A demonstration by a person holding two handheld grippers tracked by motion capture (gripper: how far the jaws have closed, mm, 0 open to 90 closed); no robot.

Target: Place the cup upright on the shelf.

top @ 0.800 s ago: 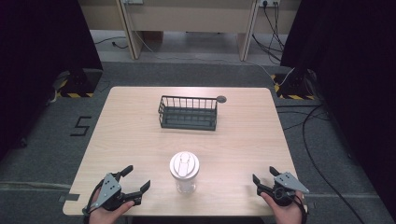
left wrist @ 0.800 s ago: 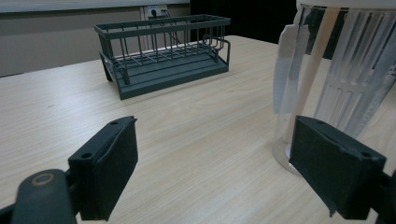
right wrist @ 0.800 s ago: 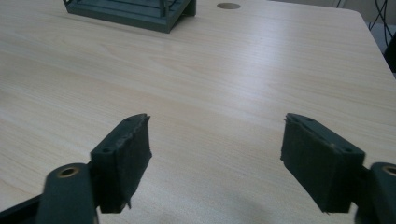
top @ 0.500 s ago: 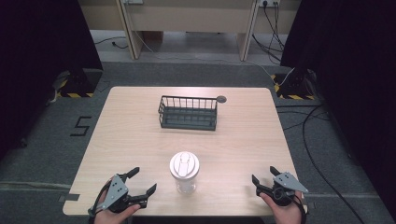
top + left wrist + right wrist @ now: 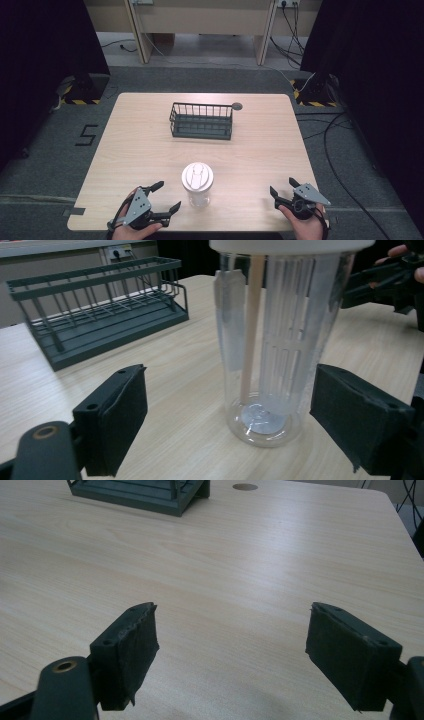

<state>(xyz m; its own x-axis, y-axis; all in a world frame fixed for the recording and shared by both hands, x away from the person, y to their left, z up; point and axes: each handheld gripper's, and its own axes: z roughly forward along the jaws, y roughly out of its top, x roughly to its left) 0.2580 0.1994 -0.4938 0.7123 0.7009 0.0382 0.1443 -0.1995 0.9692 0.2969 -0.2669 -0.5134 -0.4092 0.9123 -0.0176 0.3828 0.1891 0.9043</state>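
- Our left tongs (image 5: 167, 196) stood spread, with the clear cup (image 5: 280, 340) just ahead between their jaws, untouched.
- Our right tongs (image 5: 235, 655) were spread over bare table (image 5: 280, 555).

1. You are working at a pale wood-grain counter (image 5: 140, 145) with rounded corners, standing on grey carpet.
2. A dark wire basket (image 5: 201, 121) is sitting on it toward the far side, near the middle.
3. A clear plastic cup (image 5: 198, 186) with a white lid is standing upright near your edge, well apart from the basket.
4. A small round hole (image 5: 237, 106) is showing in the counter just beside the basket's far right corner.
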